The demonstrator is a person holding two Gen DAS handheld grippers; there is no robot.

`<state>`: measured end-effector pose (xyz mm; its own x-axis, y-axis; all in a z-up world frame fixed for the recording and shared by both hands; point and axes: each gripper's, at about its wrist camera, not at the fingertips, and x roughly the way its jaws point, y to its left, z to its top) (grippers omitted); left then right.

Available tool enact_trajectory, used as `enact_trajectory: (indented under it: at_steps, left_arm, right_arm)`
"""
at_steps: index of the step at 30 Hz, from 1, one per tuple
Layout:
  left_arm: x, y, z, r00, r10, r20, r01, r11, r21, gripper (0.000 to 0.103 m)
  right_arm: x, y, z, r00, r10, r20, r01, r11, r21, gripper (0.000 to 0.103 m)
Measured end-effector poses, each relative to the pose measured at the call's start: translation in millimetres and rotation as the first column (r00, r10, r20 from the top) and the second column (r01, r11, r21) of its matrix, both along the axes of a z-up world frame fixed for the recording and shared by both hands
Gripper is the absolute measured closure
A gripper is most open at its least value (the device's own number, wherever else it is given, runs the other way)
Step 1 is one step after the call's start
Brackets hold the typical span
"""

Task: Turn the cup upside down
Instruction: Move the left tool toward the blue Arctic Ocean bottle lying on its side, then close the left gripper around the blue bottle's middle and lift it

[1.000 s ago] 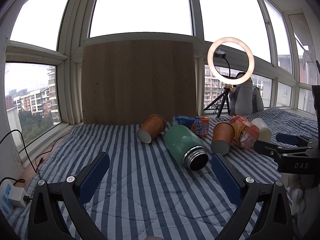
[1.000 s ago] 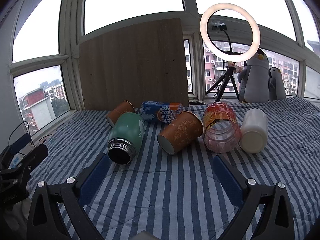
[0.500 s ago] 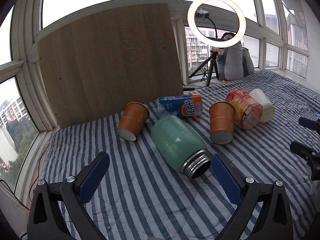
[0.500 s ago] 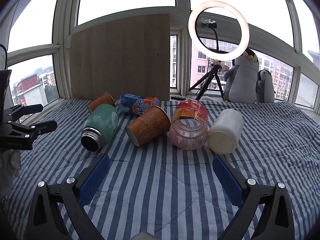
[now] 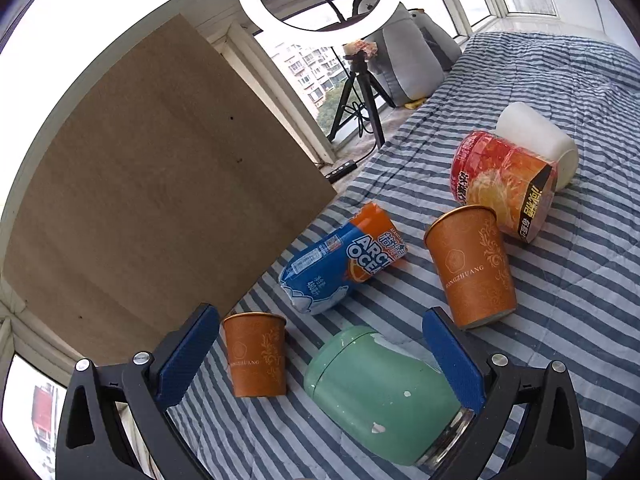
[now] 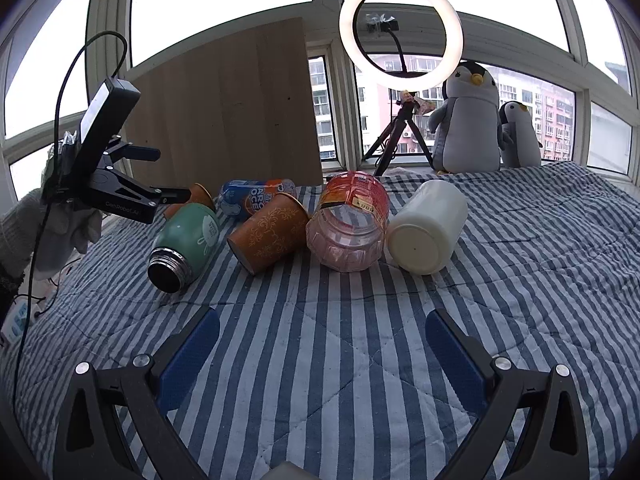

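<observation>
Green flask on side, mouth dark; orange cup on side

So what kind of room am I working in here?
Probably a home sunroom or enclosed balcony set up for filming: a striped quilt under wraparound windows, a ring light on a tripod, and plush penguins.

Daylight from blown-out windows; ring light glowing; fisheye-bent edges.
</observation>
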<state>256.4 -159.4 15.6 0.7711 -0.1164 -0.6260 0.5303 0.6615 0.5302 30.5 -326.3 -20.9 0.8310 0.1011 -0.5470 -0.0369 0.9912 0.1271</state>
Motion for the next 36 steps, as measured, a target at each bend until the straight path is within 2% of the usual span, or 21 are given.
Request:
enact_trajectory:
  at_steps: [5,12,14,23,26,29,33,36]
  left_arm:
    - [30,-25,-16,0.998,-0.034,-0.043,0.037,0.997,0.065,0.0]
    - [73,-41,-47,0.981,-0.051,-0.188,0.068,0.994,0.087,0.0]
    - [81,-46,-55,0.982,-0.052,-0.183,0.075,0.99,0.12,0.0]
    - [113,-59,-77,0.985,-0.046,-0.167,0.076,0.981,0.18,0.0]
    - [121,-63,-81,0.977,-0.045,-0.21,0.085,0.979,0.186,0.001]
    - [128,-69,-90,0.975,-0.025,-0.223,0.081,0.965,0.247,0.002]
    - [135,-76,-104,0.974,0.004,-0.228,0.073,0.941,0.329,0.011]
    - [136,-82,-107,0.974,0.008,-0.225,0.072,0.936,0.345,0.012]
  right_arm:
    - [3,-4,-5,1.0,0.003,-0.004,-0.003,0.999,0.035,0.001]
    - [0,-17,-8,1.0,-0.017,0.007,0.016,0.994,0.106,0.001]
    - [3,-18,-10,1.0,-0.01,-0.008,0.011,0.993,0.121,0.001]
    - [6,-16,-12,1.0,-0.006,-0.022,0.008,0.993,0.12,0.001]
    - [7,-17,-13,1.0,-0.008,-0.03,0.012,0.992,0.124,0.001]
    - [7,-17,-13,0.999,-0.008,-0.032,0.012,0.992,0.127,0.001]
    - [7,-17,-13,0.999,-0.009,-0.031,0.013,0.991,0.131,0.001]
    - [6,-19,-14,0.999,-0.01,-0.031,0.015,0.991,0.135,0.001]
